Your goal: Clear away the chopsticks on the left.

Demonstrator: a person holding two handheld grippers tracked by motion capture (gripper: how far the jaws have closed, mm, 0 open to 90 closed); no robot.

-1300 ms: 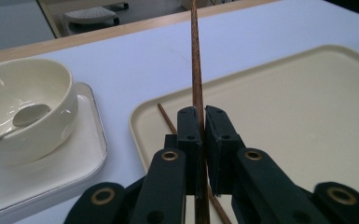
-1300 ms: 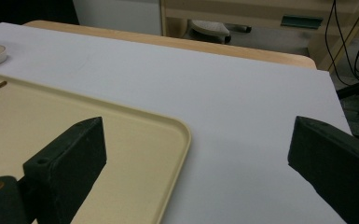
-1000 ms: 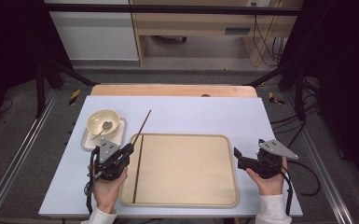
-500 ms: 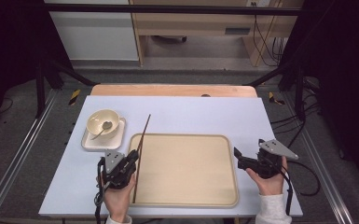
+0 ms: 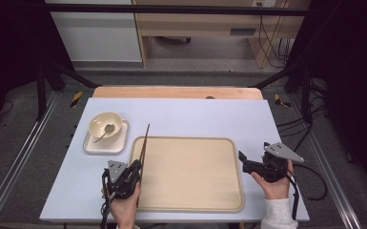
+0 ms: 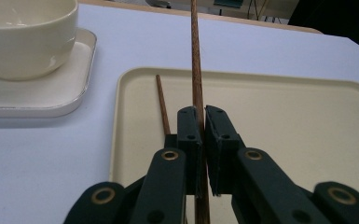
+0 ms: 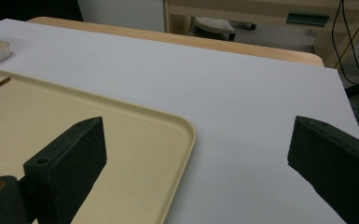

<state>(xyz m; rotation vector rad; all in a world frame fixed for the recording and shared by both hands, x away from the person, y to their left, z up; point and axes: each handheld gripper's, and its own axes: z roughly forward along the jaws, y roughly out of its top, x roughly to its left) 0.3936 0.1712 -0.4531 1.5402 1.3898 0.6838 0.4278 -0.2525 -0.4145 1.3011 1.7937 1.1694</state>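
White tabletop under beige tray; left gripper clamping chopstick, right gripper fingers apart.

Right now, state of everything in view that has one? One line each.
left gripper: shut on one chopstick
held chopstick: raised, pointing away over the tray's left edge
second chopstick: lying flat in the tray
tray: flat on the table, bare apart from the chopsticks
bowl: upright on its small plate, spoon inside
right gripper: open, holding nothing
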